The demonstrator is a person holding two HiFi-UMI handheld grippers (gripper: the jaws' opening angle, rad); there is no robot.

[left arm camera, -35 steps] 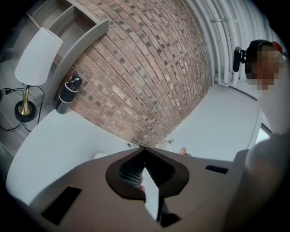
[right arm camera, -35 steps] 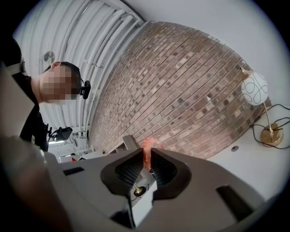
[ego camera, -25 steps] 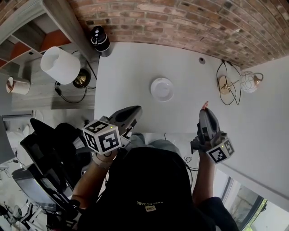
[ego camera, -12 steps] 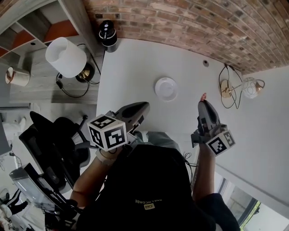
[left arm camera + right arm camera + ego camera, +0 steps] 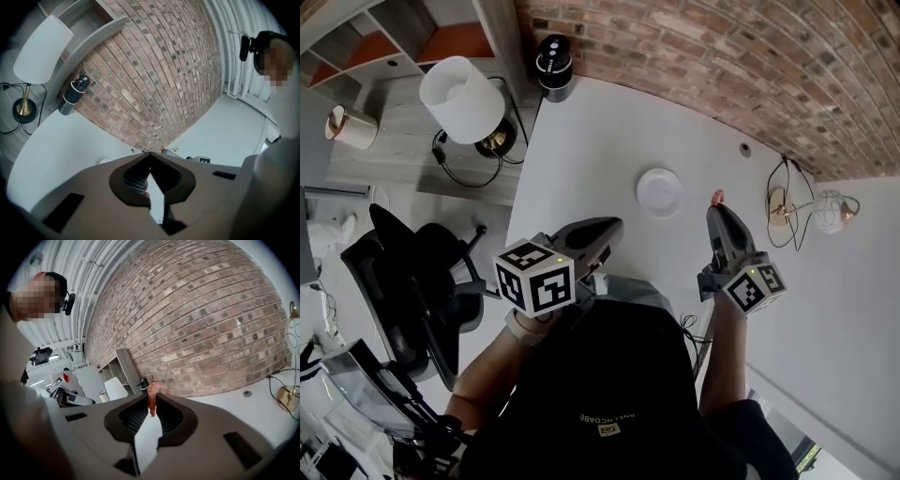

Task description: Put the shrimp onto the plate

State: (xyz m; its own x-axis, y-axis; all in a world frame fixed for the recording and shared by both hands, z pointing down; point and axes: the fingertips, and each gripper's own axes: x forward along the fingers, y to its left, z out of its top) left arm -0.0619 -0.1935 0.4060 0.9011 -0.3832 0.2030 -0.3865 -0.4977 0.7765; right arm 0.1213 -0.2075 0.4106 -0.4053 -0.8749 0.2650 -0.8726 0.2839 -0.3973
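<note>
A small pink-orange shrimp is pinched at the tips of my right gripper, which is shut on it. It hangs above the white table, just right of the round white plate. The left gripper hovers over the table's near edge, left of and nearer than the plate; its jaws meet at the tips with nothing between them. In the left gripper view only a sliver of the plate shows above the jaw.
A black cylinder stands at the table's far left corner by the brick wall. A brass wire lamp with cable and glass globe sits to the right. A white floor lamp and a black chair stand off the table's left.
The right gripper has carried the shrimp away from me and upward, closer to the plate's right side. The left gripper has shifted slightly right. The head camera view has also shifted.
</note>
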